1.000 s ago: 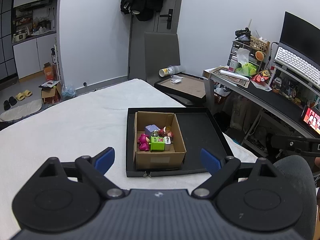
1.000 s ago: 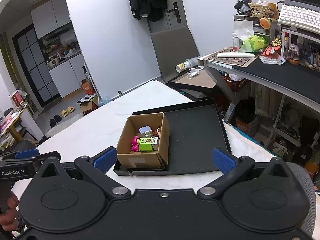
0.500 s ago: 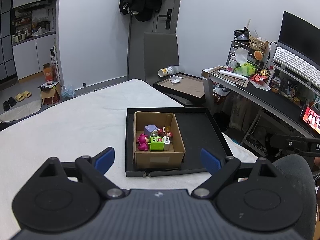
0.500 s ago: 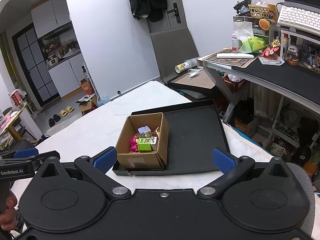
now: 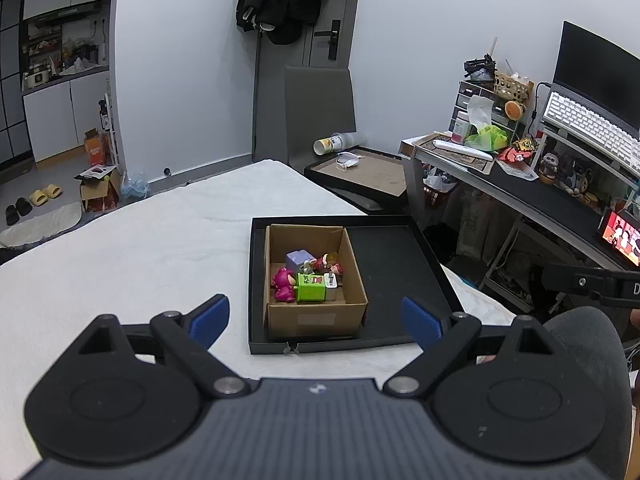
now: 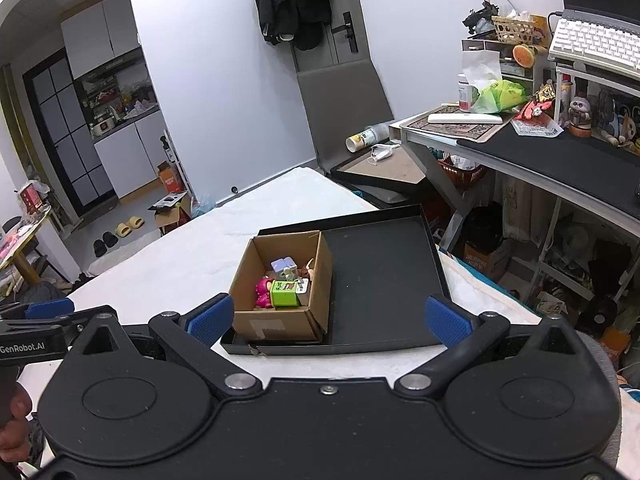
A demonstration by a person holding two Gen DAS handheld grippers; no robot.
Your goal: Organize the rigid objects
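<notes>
Left wrist view: white-covered bed (image 5: 140, 248), wide and bare around a shallow black tray (image 5: 396, 248) near its edge. Inside the tray's left part, an open cardboard box (image 5: 316, 316); right part of the tray bare. In the box, small rigid toys heaped together: green cube (image 5: 311, 293), purple cube (image 5: 299, 260), pink figure (image 5: 282, 283), red-capped figure (image 5: 331, 265). Left gripper (image 5: 316, 320) and right gripper (image 6: 326, 316) both spread wide, holding nothing, hovering short of the tray. Fits either toys gathered into the box, or toys awaiting sorting out onto the tray; cannot tell which.
</notes>
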